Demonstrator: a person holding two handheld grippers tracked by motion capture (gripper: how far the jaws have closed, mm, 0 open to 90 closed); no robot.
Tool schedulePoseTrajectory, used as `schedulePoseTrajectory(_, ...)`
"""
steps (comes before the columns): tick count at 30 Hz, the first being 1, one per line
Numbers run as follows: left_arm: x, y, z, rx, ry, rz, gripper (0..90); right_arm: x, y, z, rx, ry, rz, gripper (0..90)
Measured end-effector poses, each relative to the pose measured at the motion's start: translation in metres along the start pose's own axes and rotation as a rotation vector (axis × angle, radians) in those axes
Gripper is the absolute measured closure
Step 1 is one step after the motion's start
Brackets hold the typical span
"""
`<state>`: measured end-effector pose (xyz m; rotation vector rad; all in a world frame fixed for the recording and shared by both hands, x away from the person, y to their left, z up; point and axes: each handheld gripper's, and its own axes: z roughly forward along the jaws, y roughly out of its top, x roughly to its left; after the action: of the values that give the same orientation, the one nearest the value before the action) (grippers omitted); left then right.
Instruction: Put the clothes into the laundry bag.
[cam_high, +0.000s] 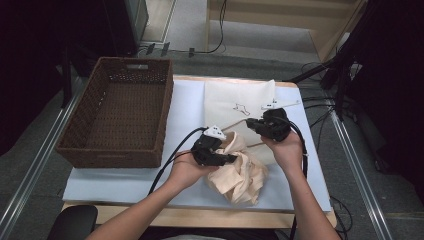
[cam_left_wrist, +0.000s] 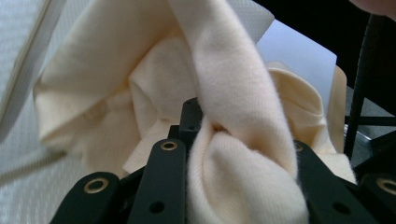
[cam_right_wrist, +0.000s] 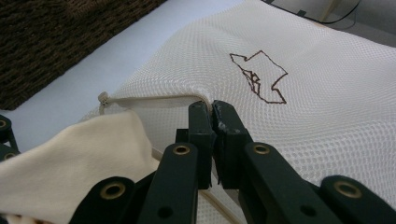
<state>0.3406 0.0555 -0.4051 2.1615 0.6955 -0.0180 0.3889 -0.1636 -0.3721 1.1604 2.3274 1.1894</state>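
Bunching cream garment (cam_left_wrist: 243, 186) hides left gripper (cam_left_wrist: 233, 140) clamp; right gripper (cam_right_wrist: 212, 112) pinches mesh bag (cam_right_wrist: 317, 93) edge.

Crumpled cream cloth (cam_high: 240, 172), mesh bag (cam_high: 240, 102) flat.

Soft, matt cream cloth garment (cam_left_wrist: 243, 93), faintly fuzzy and creased — beside it a white mesh bag (cam_right_wrist: 327, 116), fine open weave with a smooth corded edge. Dark brown wicker basket (cam_high: 117, 112), rough and woven; black matt plastic jaws with brass-coloured rivets.
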Motion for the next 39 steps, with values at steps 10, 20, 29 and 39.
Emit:
schedulePoseTrajectory(10,0.013,0.026,0.012,-0.001,0.033,-0.015,74.0,0.001,0.003,-0.005,-0.015,0.017,0.004,88.2)
schedulePoseTrajectory(20,0.037,0.025,0.041,0.048,0.082,-0.084,72.5,0.001,0.002,-0.004,-0.004,0.032,0.009,88.4)
schedulePoseTrajectory(29,0.043,0.031,0.041,0.062,0.069,-0.133,60.2,0.001,-0.002,-0.001,0.015,0.038,0.004,88.3)
schedulePoseTrajectory(39,0.031,0.035,0.021,0.078,0.017,-0.122,33.4,0.000,-0.003,0.000,0.016,0.043,0.009,88.3)
